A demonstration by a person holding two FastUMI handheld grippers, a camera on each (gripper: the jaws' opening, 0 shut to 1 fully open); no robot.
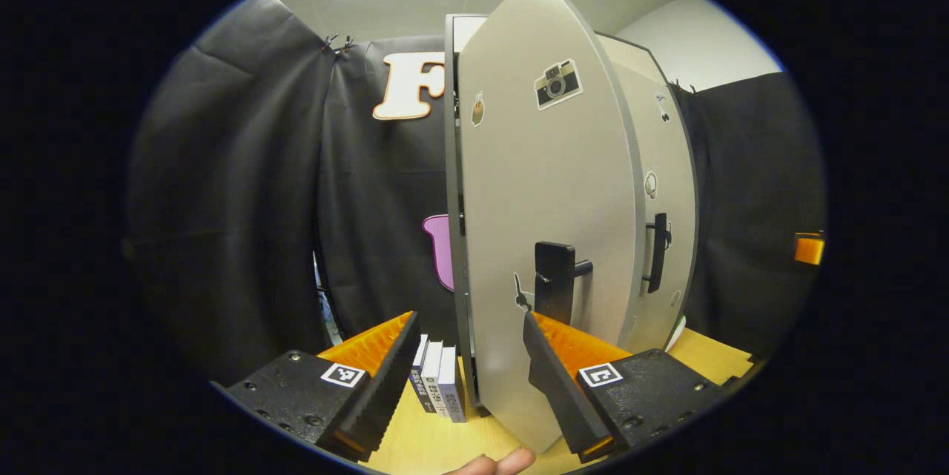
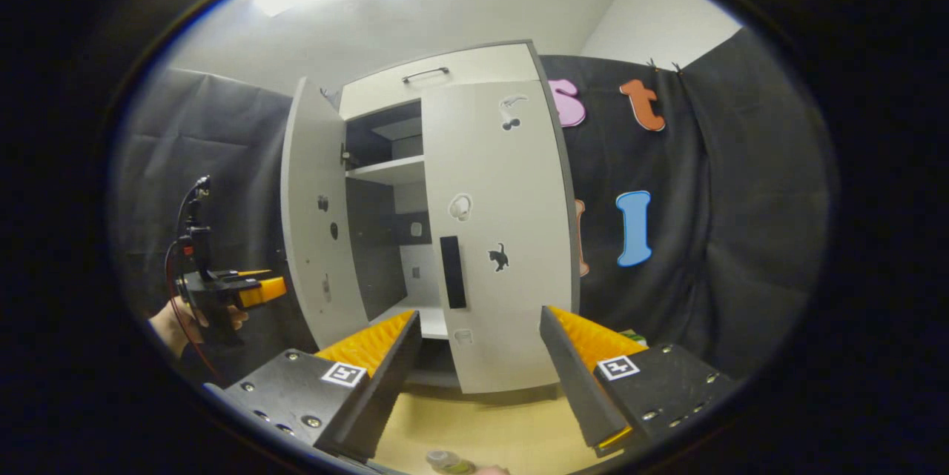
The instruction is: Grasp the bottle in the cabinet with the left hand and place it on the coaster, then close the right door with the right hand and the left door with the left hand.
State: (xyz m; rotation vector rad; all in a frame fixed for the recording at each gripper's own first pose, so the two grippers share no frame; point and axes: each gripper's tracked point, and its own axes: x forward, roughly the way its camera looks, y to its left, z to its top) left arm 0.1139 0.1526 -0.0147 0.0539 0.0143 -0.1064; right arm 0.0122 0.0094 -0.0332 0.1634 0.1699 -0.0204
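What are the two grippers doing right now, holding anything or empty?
Left gripper: open, holding nothing, facing the left door.
Right gripper: open, holding nothing, facing the right door.

Pale grey cabinet doors (image 2: 489, 238) — black handles (image 1: 554, 278); light wood table (image 2: 482, 423).

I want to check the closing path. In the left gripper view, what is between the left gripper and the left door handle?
Nothing: in the left gripper view the open left gripper faces the left door's handle across bare air.
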